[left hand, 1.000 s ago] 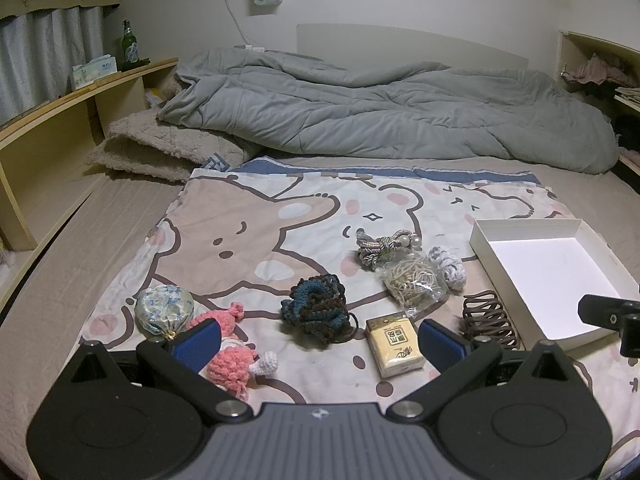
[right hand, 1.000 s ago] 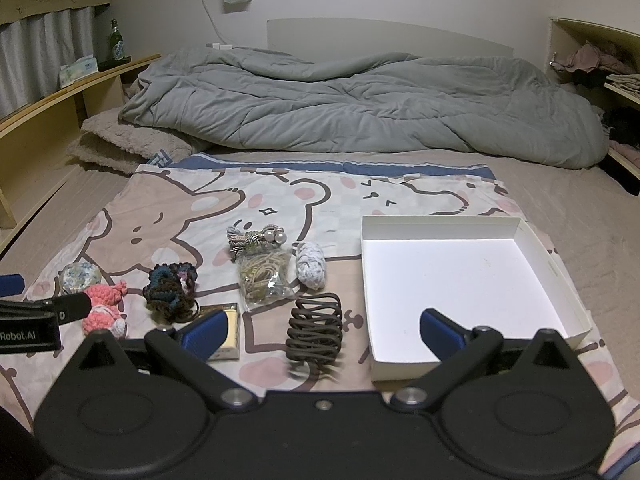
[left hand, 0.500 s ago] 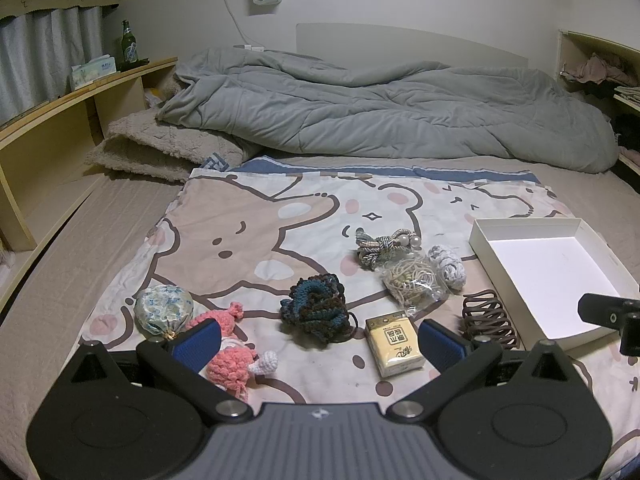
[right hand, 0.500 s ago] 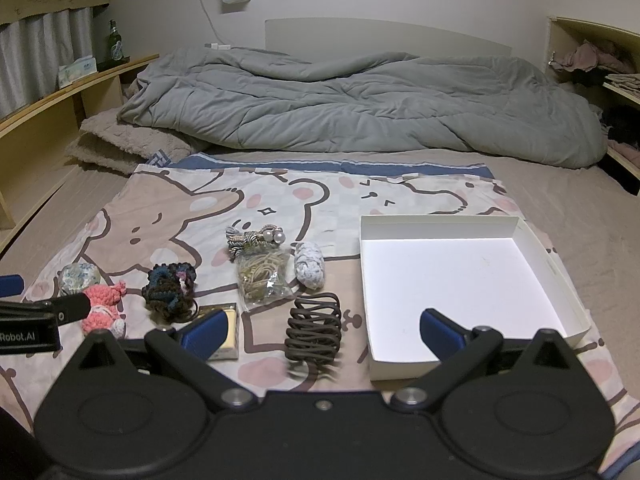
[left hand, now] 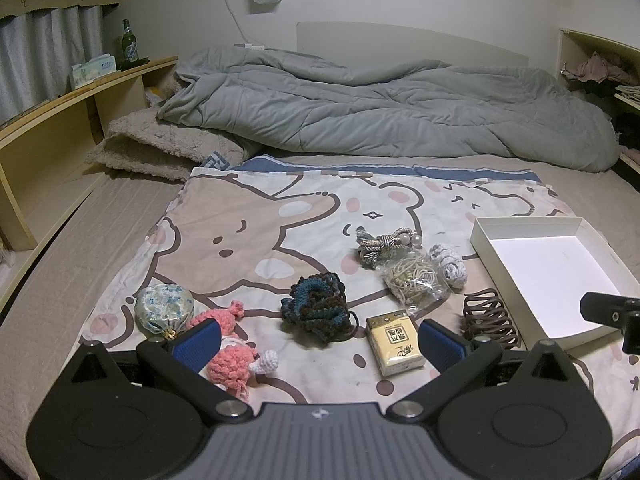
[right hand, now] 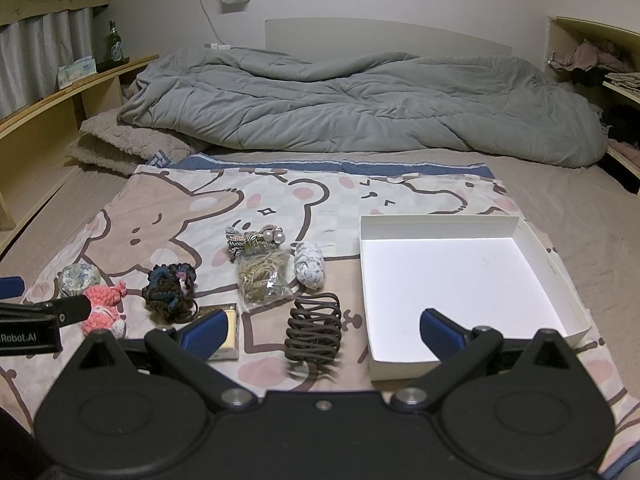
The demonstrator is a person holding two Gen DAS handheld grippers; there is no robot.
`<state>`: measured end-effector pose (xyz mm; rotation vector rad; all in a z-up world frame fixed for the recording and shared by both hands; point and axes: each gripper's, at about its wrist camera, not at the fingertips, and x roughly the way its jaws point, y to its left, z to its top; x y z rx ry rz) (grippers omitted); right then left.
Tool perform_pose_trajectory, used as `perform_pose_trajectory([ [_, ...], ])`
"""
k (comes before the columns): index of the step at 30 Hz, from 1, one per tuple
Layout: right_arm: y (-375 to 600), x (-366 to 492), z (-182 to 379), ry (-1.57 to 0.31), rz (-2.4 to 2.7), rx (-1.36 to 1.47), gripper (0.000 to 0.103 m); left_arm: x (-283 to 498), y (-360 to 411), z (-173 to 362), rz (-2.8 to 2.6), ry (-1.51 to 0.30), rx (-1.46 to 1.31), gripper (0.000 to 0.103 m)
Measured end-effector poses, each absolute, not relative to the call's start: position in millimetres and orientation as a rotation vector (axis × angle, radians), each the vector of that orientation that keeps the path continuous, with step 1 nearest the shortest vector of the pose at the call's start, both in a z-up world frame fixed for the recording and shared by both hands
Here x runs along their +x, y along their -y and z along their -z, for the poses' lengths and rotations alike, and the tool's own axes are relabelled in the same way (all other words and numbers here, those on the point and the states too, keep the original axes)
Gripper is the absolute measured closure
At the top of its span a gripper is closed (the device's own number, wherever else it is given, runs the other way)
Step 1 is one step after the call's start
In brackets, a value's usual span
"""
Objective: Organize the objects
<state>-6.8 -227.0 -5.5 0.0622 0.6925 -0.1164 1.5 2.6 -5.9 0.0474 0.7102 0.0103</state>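
Note:
Small items lie on a bear-print cloth (left hand: 248, 216) on the bed: a floral pouch (left hand: 164, 307), a pink crochet toy (left hand: 230, 354), a dark blue scrunchie (left hand: 316, 308), a yellow packet (left hand: 394, 336), a bag of rubber bands (left hand: 412, 280), a rope hair tie with pearls (left hand: 380, 242), a white scrunchie (left hand: 450, 266) and a brown hair claw (right hand: 314, 330). An empty white box (right hand: 460, 276) stands to their right. My left gripper (left hand: 318, 342) is open and empty above the near items. My right gripper (right hand: 322, 330) is open and empty above the claw.
A rumpled grey duvet (left hand: 380, 108) and a beige pillow (left hand: 160, 148) lie at the back. A wooden shelf (left hand: 60, 120) with a green bottle (left hand: 129, 46) runs along the left. Shelves with clothes (right hand: 592, 60) stand at the right.
Both grippers have barely moved; the right wrist view has drifted very slightly. Nothing was taken hold of or let go.

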Motion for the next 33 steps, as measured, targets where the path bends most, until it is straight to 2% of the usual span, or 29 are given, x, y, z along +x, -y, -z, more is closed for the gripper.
perform_pose_trajectory([
  [20, 228, -7, 6, -0.691, 0.127, 0.067, 0.000, 2, 1, 6, -0.007, -0.710, 0.057, 0.000],
  [33, 229, -8, -10, -0.643, 0.081, 0.085, 0.000, 7, 2, -17, -0.003, -0.652, 0.056, 0.000],
])
